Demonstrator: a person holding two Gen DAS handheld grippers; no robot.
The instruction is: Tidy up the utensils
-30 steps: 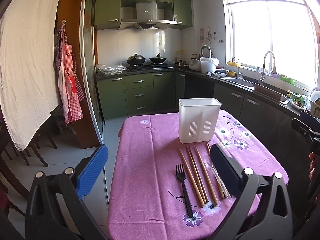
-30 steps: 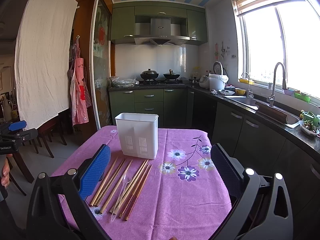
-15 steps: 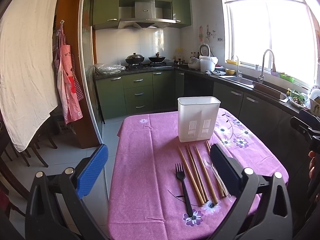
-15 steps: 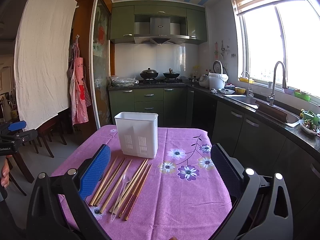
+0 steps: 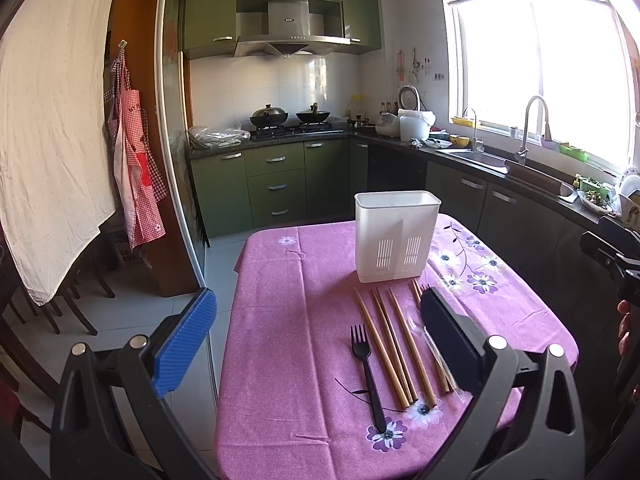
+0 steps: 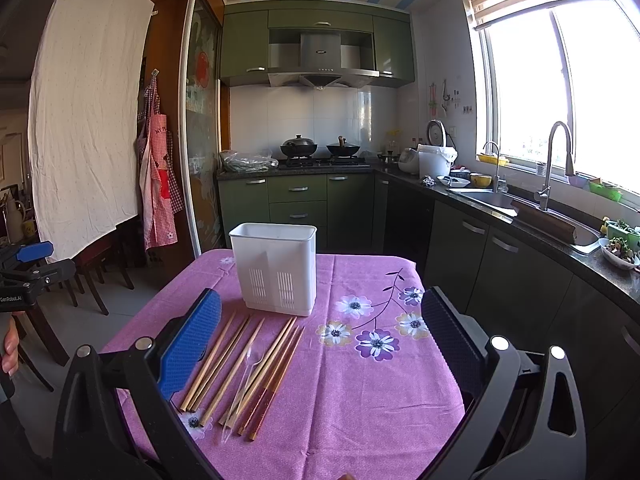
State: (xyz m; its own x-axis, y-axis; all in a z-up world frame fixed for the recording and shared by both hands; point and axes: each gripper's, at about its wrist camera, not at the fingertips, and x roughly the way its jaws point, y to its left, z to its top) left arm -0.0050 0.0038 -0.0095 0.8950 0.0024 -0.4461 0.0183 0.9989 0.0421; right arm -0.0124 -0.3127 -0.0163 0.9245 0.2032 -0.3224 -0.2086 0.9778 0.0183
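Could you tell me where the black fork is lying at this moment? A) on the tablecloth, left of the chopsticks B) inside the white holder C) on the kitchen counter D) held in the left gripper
A: the black fork lies flat on the pink tablecloth, left of the chopsticks, with the white holder standing beyond them.

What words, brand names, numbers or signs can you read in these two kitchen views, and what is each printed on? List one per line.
"GenRobot.AI" on the black body of the left tool, seen in the right wrist view; the first letters are partly cut off.
Brand badge on the steel range hood: too small to read.
Lettering on the red checked apron: blurred and unreadable.
Red round sign on the glass sliding door: unreadable.
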